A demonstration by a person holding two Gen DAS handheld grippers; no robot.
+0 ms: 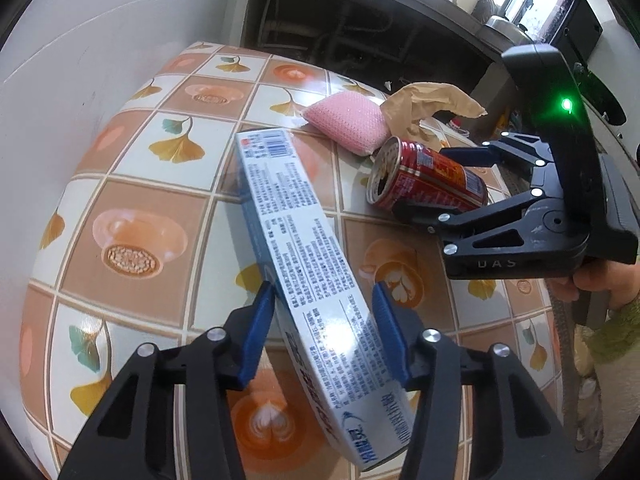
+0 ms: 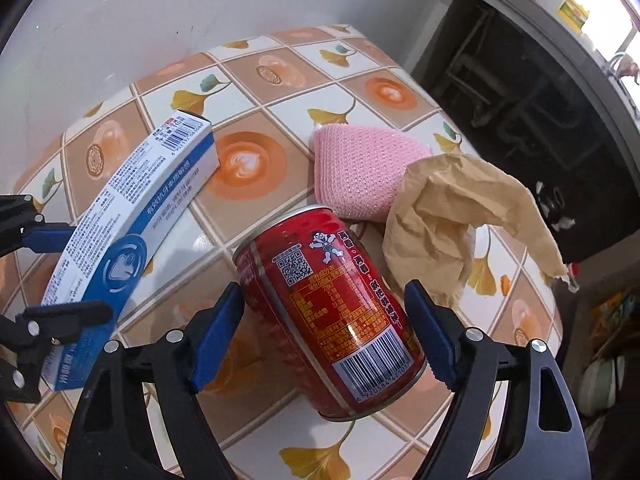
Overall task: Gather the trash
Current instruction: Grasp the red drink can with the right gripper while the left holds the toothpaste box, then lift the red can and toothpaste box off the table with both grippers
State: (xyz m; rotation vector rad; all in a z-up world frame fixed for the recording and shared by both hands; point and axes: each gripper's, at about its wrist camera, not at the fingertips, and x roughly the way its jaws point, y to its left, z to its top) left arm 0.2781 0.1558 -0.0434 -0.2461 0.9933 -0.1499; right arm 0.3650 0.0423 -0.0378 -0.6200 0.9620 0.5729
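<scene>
Trash items on tiled bench, two grippers at work.

Item 1: long white-and-blue carton point(image 1: 304, 264), tilted with its far end on the bench point(image 1: 132, 184), running from centre to lower middle of the left wrist view; left gripper point(image 1: 324, 332) straddles it, blue pads at either side, whether they press it cannot be told. Item 2: red drink can point(image 2: 332, 320), lying on its side at centre of the right wrist view, between the spread pads of the right gripper point(image 2: 324, 340), a gap showing at each side. Item 3: pink scouring sponge point(image 2: 360, 168), just above the can. Item 4: crumpled brown paper point(image 2: 448, 224), right of the sponge, touching it.
</scene>
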